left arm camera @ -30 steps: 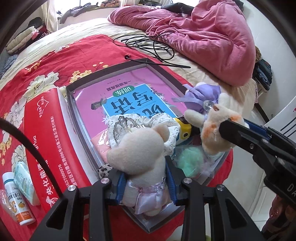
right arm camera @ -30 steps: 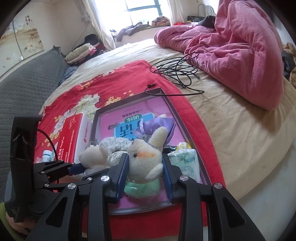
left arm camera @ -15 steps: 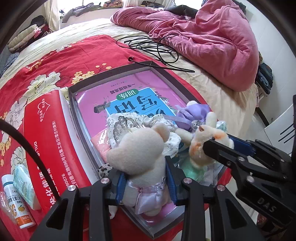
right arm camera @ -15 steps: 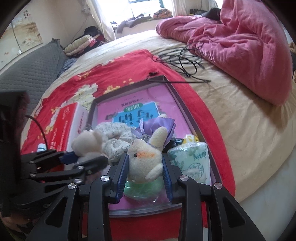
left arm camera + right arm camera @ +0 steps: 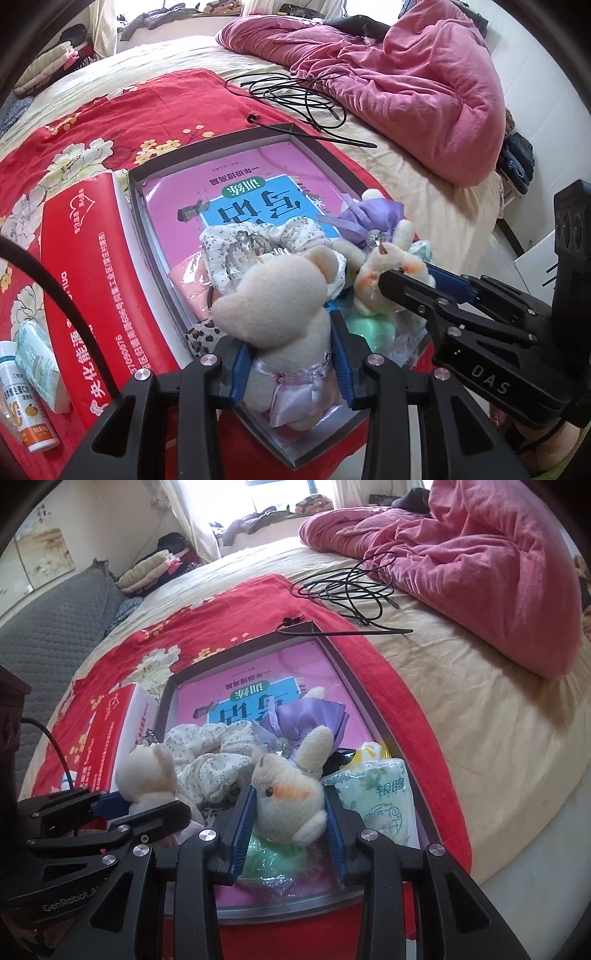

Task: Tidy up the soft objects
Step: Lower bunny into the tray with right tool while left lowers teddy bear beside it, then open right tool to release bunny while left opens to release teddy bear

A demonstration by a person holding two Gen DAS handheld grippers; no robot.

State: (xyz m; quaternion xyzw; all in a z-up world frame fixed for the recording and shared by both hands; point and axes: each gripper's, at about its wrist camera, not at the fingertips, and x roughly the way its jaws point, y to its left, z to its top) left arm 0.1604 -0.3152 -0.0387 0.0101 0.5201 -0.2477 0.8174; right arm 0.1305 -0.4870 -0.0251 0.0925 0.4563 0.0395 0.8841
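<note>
My left gripper (image 5: 291,363) jaws clench the soft, light bear (image 5: 280,299) at its waist; my right gripper (image 5: 290,823), at three o'clock, jaws just easing, squeezes the squashy rabbit (image 5: 291,794).

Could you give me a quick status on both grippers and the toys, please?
Left gripper shut on bear. Right gripper shut on rabbit, jaws just easing. Both over tray; scrunchie, tissues crowd it.

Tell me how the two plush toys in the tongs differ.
The bear is plain cream with round ears and a pink satin skirt; the rabbit has a long upright ear, an orange cheek patch and no clothing visible. The bear sits in the left tongs, the rabbit in the right tongs. Both are small, cream and over the tray.
</note>
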